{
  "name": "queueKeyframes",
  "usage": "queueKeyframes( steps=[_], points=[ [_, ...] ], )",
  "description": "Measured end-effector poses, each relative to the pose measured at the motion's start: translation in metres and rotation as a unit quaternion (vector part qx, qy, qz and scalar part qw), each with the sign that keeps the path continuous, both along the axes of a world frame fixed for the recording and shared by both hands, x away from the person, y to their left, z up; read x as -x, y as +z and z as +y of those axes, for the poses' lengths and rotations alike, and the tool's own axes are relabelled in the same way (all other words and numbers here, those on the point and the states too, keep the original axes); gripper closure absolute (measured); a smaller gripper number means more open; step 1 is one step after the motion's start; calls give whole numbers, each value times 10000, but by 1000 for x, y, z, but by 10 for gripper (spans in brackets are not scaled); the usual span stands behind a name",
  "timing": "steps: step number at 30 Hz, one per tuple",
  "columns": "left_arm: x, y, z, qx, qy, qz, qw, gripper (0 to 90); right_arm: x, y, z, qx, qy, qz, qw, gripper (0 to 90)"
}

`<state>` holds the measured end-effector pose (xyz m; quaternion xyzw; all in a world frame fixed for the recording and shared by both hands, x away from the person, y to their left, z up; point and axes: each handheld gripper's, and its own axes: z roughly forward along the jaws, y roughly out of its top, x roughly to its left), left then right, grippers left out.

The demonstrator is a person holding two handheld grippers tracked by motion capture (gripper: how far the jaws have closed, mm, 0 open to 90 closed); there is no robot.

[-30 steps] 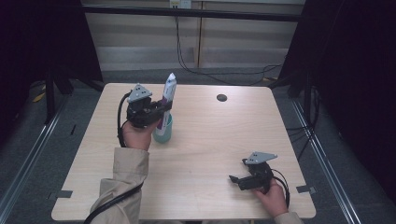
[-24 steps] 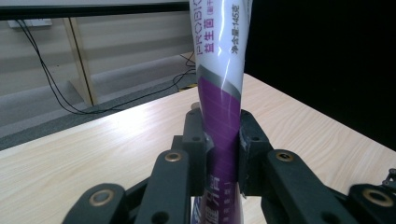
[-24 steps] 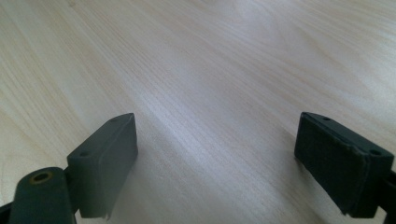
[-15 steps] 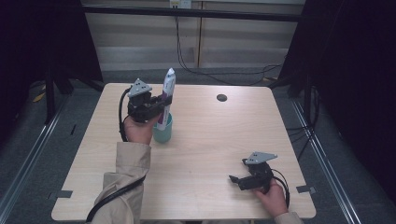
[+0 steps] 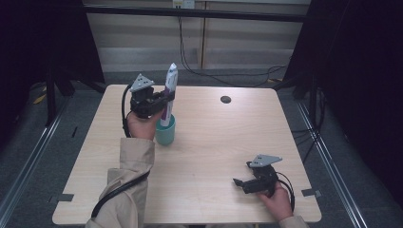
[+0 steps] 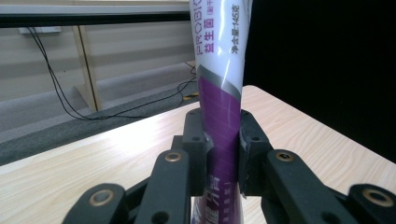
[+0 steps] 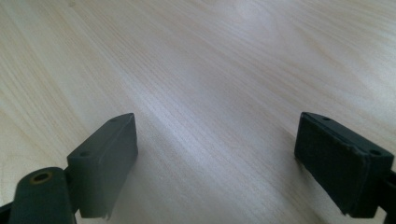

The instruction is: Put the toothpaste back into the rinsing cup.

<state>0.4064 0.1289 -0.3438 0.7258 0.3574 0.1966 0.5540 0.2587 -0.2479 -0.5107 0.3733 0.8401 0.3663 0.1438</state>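
Nearest the person, at about five o'clock on the table (image 5: 214, 156), the right gripper (image 5: 243, 183) rested low over bare wood with its jaws spread wide and nothing between them; it lay well apart from the work and appeared to play no part in this step.

Farther off, at about ten o'clock, the left gripper (image 5: 164, 100) was clamped on a white-and-purple tube (image 5: 167, 97), its pads pressed against the purple lower section on both sides, as the left gripper view showed. The tube stood nearly upright, its crimped end up, and its lower end dipped into a teal cup (image 5: 166, 133) just beside the holding hand.

The step in hand looked like seating the tube in the cup. To do it well, the person would likely have kept the tube vertical and centred over the cup's mouth, lowered it until its base met the bottom, and only then eased the jaws apart, since a tall tube released at a lean could tip the light cup. Whether the base already touched the cup's floor could not be told.
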Motion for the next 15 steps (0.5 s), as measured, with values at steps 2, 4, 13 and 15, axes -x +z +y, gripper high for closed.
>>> queueKeyframes(
  steps=[2,4,13,15],
  points=[
    [-1,0,0,4,1,12,10000,775,0,0,0,0,0,-1,10000,126],
    [-3,-2,-1,-11,3,24,10000,775,0,0,0,-1,-1,0,10000,126],
    [-9,-5,0,-47,74,12,10000,775,0,0,0,0,1,-1,10000,126],
    [-10,-7,0,-34,93,31,9999,775,0,0,0,0,-1,-4,10000,125]
  ],
)
